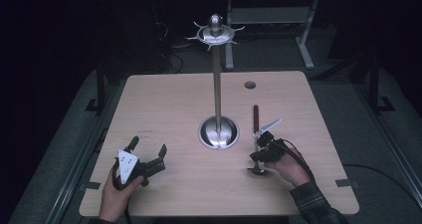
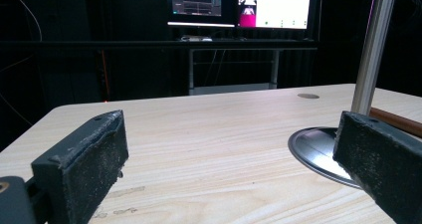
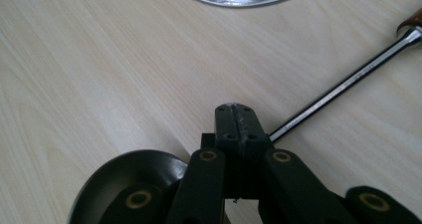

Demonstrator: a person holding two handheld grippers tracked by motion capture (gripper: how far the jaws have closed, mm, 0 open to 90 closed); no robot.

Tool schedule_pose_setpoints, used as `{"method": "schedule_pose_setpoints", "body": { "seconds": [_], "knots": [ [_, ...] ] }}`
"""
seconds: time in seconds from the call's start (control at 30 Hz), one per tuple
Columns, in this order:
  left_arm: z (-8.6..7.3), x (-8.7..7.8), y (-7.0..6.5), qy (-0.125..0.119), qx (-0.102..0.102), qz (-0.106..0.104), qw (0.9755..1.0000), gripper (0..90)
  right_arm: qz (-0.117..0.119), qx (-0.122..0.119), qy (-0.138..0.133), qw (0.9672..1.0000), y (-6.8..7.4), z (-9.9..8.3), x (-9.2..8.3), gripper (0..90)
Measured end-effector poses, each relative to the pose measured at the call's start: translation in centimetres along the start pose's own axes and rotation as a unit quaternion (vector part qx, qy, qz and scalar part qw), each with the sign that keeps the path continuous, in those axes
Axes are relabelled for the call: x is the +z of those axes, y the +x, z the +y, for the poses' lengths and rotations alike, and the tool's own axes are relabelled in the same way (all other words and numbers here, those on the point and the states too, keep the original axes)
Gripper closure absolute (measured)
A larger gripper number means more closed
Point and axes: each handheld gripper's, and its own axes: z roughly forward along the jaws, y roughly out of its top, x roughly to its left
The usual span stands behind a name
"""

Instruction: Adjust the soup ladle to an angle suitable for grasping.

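Pale table point(image 1: 169, 109), dark room. Right gripper point(image 3: 236, 115) clamped on ladle point(image 3: 328, 99) right of stand point(image 1: 218, 132); left gripper point(image 1: 148, 152) apart, empty. Could slip: thin, slick shaft.

Steel stand point(image 1: 218, 129) mid-table, ladle point(image 1: 256, 134) apparently in right gripper point(image 1: 263, 152)

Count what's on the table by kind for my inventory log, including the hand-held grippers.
Metal stand with a round base and a hooked top: 1
Ladle with a wooden handle: 1
Hand-held grippers: 2, the left hand-held gripper with jaws apart, the right hand-held gripper closed on the ladle's metal shaft
Total: 4
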Motion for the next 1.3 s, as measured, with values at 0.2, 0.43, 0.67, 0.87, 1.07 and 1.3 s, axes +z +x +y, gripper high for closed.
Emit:
{"method": "schedule_pose_setpoints", "body": {
  "seconds": [0.2,0.43,0.67,0.87,1.07,1.3],
  "knots": [
    [0.0,0.0,0.0,0.0,0.0,-0.001,1.0,0.3,-0.001,-0.005,0.007,1.0,0.0,0.0,0.3,89.7],
    [0.0,0.0,0.0,0.001,0.001,0.0,1.0,0.3,-0.005,-0.012,0.019,0.9997,0.4,0.2,0.7,89.7],
    [0.0,0.0,0.0,0.0,0.0,0.0,1.0,0.3,-0.015,-0.002,0.026,0.9995,-0.1,-0.2,0.5,89.7],
    [0.0,0.0,0.0,0.001,0.002,-0.001,1.0,0.3,-0.027,0.011,0.031,0.9991,-1.1,-0.6,0.0,89.7],
    [0.0,0.0,0.0,0.001,0.001,0.0,1.0,0.3,-0.034,0.027,0.03,0.9986,-2.3,-1.5,-0.7,89.7],
    [0.0,0.0,0.0,0.001,0.0,0.0,1.0,0.3,-0.044,0.056,0.028,0.9971,-3.7,-2.4,-1.5,89.7]
  ]
}}
